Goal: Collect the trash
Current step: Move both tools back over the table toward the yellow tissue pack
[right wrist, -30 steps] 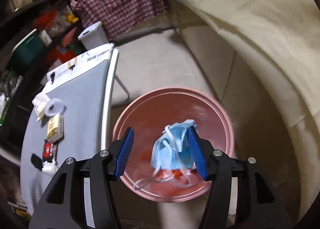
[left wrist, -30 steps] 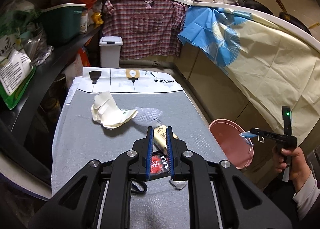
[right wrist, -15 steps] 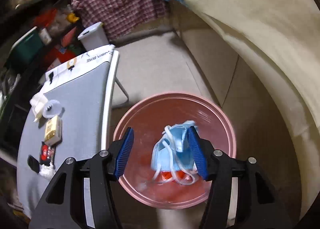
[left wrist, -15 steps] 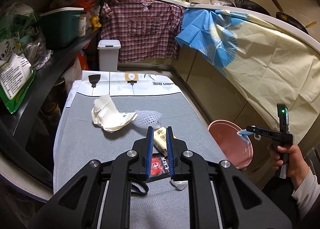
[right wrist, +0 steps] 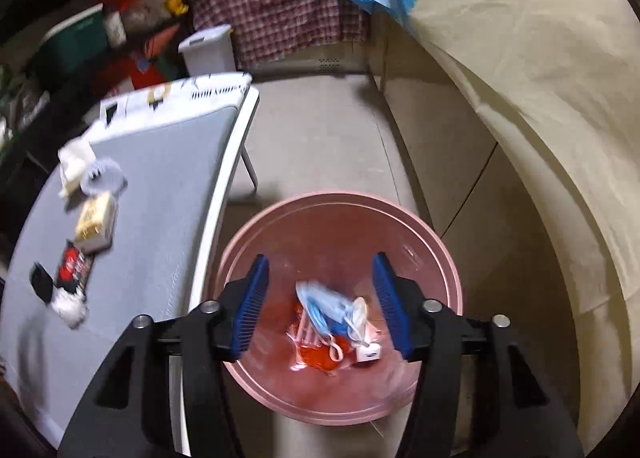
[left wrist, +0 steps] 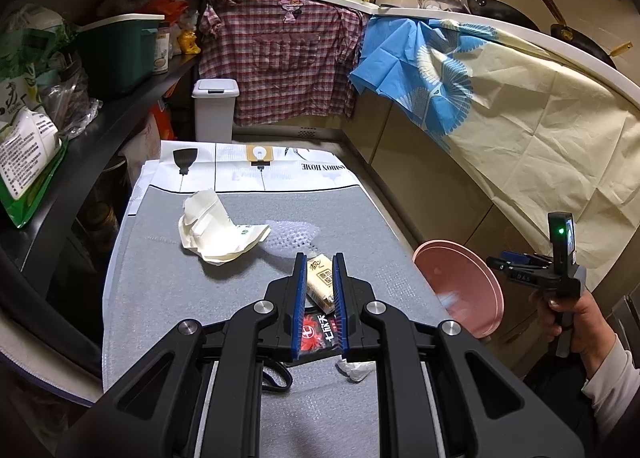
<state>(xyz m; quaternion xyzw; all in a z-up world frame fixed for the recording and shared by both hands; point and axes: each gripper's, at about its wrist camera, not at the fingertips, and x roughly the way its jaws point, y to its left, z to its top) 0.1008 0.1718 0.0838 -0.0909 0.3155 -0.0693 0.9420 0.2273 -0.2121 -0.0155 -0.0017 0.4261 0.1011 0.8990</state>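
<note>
The pale blue pleated face mask (right wrist: 320,304) lies loose in the round pink plastic basin (right wrist: 434,236) under the wide-open, empty right gripper (right wrist: 320,300); the left gripper (left wrist: 319,308), narrowly parted and holding nothing, hovers over a light, stiff cream carton (left wrist: 322,284), best pinched across its flat sides.

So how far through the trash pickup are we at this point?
Partly done. The blue face mask now lies in the pink bin with other scraps; the right gripper is open and empty above it. The left gripper hovers nearly closed above the table, holding nothing. Left on the table: crumpled wrapper, clear lid, yellow packet, red-and-black packet, white wad.
</note>
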